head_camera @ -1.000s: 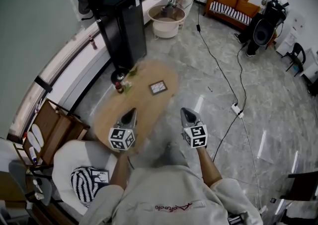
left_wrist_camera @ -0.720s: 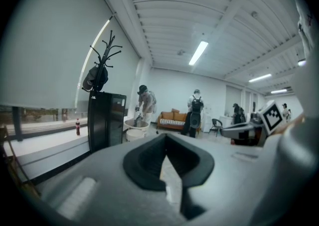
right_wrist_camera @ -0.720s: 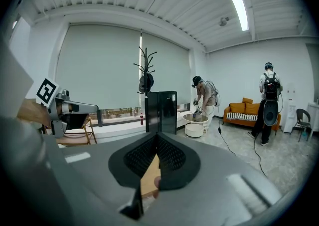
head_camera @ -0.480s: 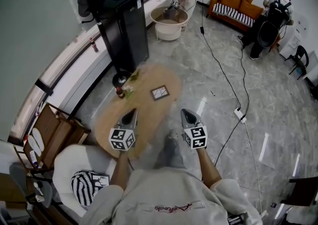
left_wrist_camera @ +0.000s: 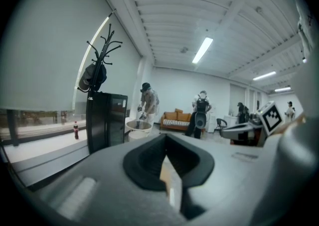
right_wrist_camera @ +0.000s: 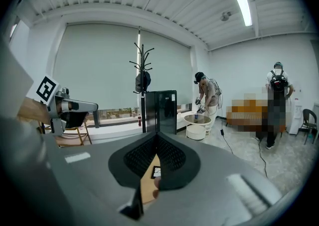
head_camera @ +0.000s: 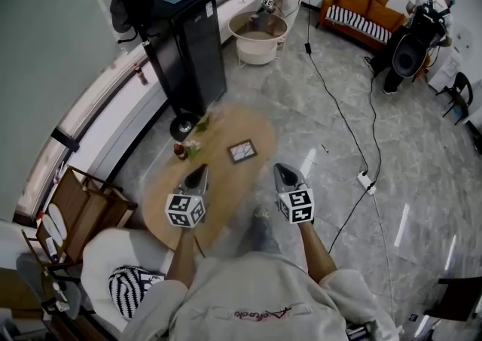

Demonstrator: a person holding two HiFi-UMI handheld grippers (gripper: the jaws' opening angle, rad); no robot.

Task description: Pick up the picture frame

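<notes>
The left tongs (head_camera: 198,172) and right tongs (head_camera: 281,172) are hanging clenched and empty at the near end of the oval light-wood desk (head_camera: 218,130), and the dark-rimmed picture frame (head_camera: 242,152) is lying flat on its far half, ahead and between them. The trick, I'm judging, is spreading one pair before dropping in and biting the frame's near edge. Room is looking open rightward over the marble floor (head_camera: 422,151), while the dark bottle (head_camera: 180,153) is crowding the desk's left rim.
</notes>
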